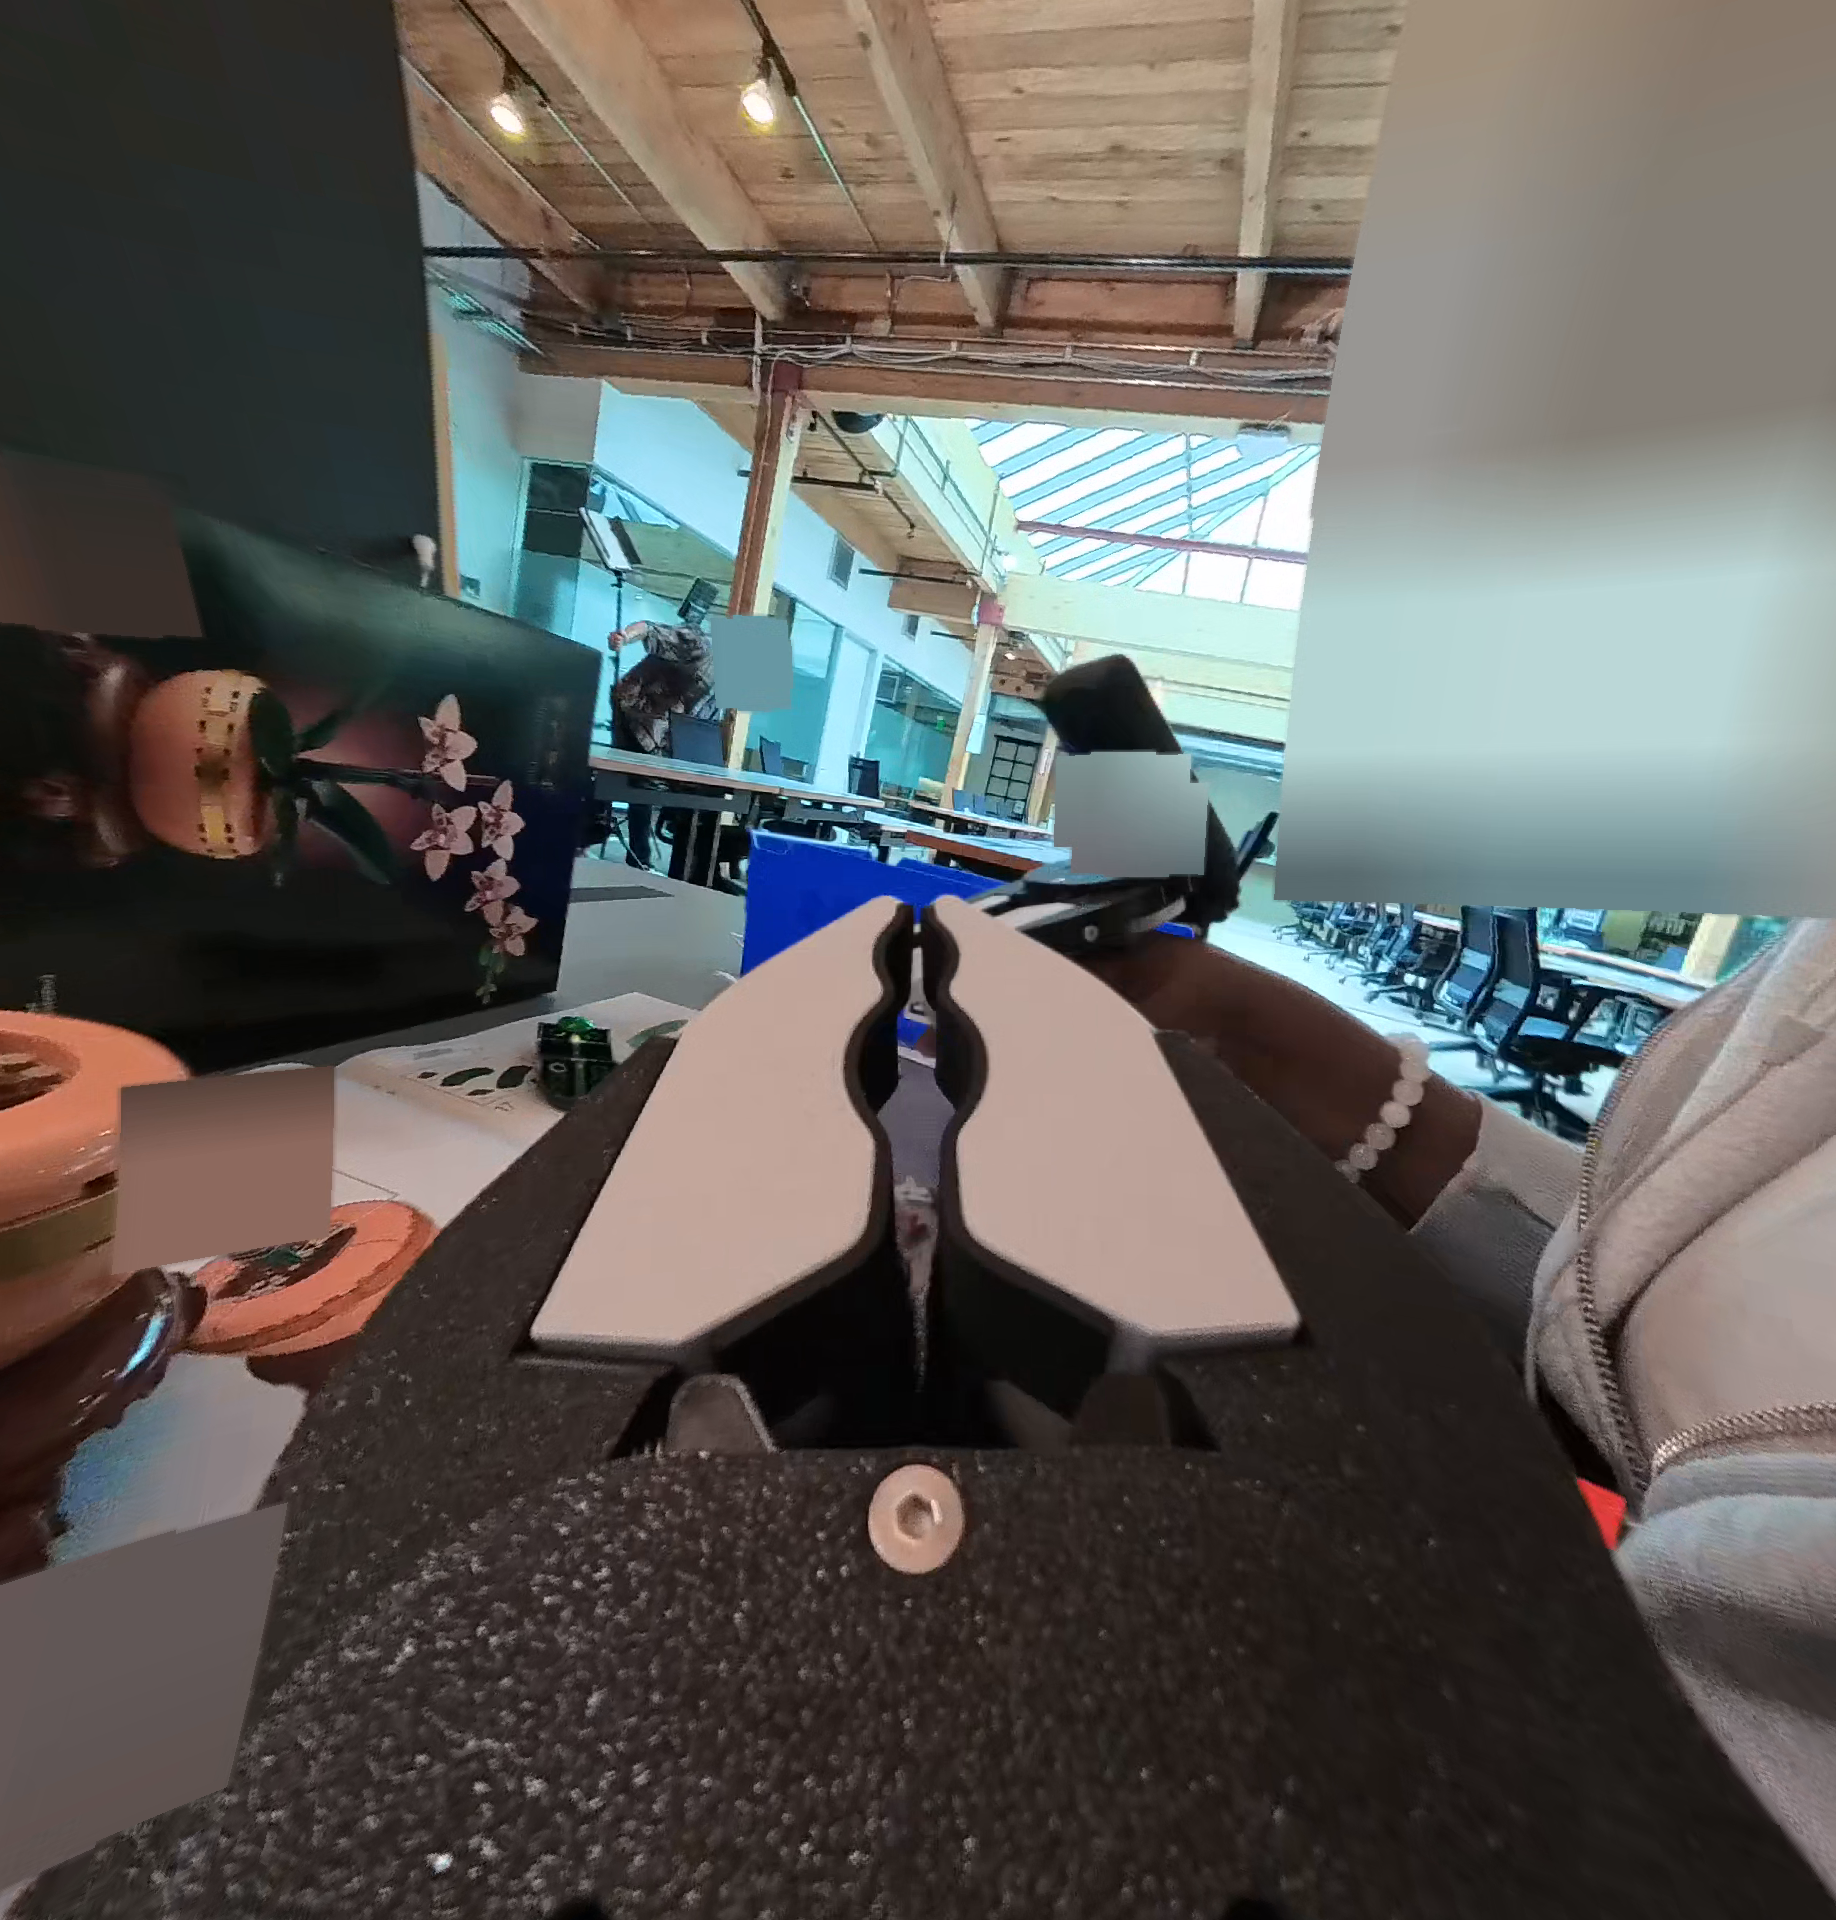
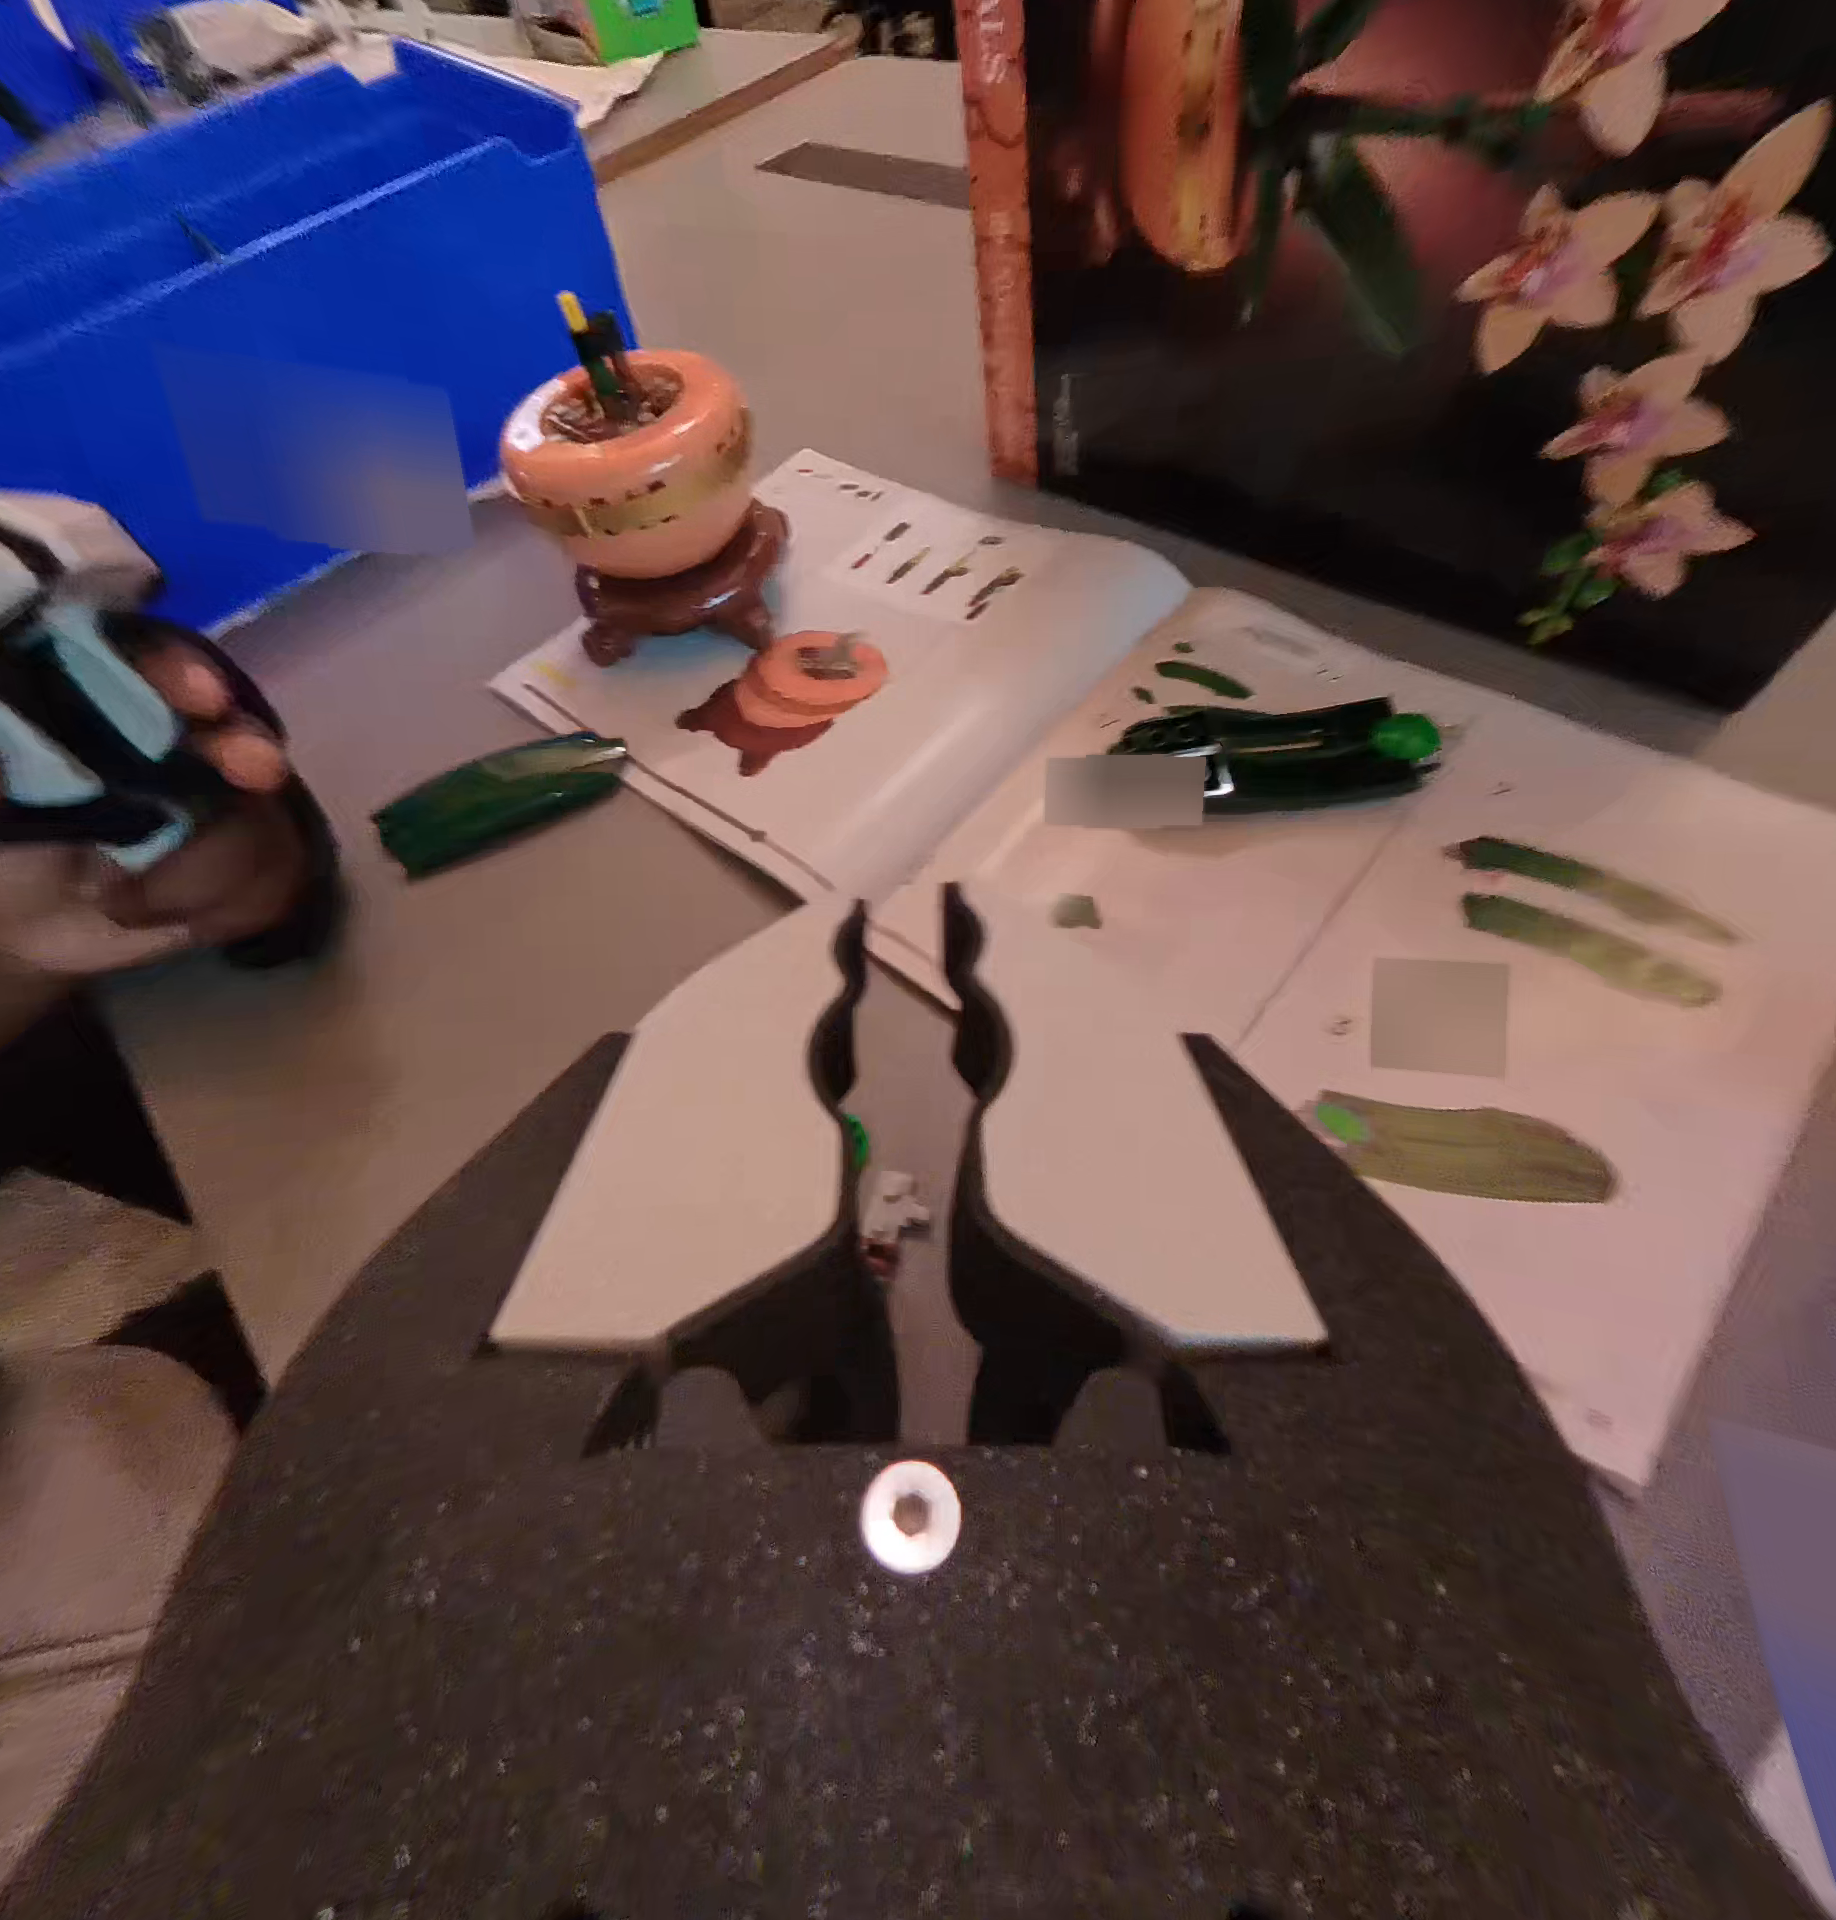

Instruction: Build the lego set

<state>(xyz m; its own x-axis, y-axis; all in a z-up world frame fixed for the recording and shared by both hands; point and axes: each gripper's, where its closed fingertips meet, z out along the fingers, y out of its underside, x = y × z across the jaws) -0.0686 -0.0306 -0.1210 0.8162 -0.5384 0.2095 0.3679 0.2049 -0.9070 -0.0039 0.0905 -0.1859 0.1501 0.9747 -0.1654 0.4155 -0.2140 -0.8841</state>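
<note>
A peach Lego pot (image 2: 623, 468) on a brown stand sits on the open instruction booklet (image 2: 1516, 1299), with short stems upright in it. It also shows at the left edge of the left wrist view (image 1: 20, 1132). A dark green leaf piece (image 2: 498, 800) lies on the table beside the booklet. A dark green assembly (image 2: 1278, 753) with a bright green end lies on the booklet, and also shows in the left wrist view (image 1: 571, 1055). My right gripper (image 2: 903, 909) is slightly open and empty above the booklet's edge. Small loose pieces (image 2: 893, 1216) show beneath its fingers. My left gripper (image 1: 919, 920) is shut and empty, raised and pointing level.
The set's dark box (image 2: 1413, 312) with orchid artwork stands behind the booklet, also in the left wrist view (image 1: 270, 810). A blue bin (image 2: 270, 260) stands at the back left. A hand (image 2: 166, 831) holds the left gripper at left. A person in grey (image 1: 1724, 1247) is on the right. My right fingertips sit around 15 centimetres from my left ones. To the dark green leaf piece (image 2: 498, 800): left tips about 12 centimetres, right tips about 15 centimetres.
</note>
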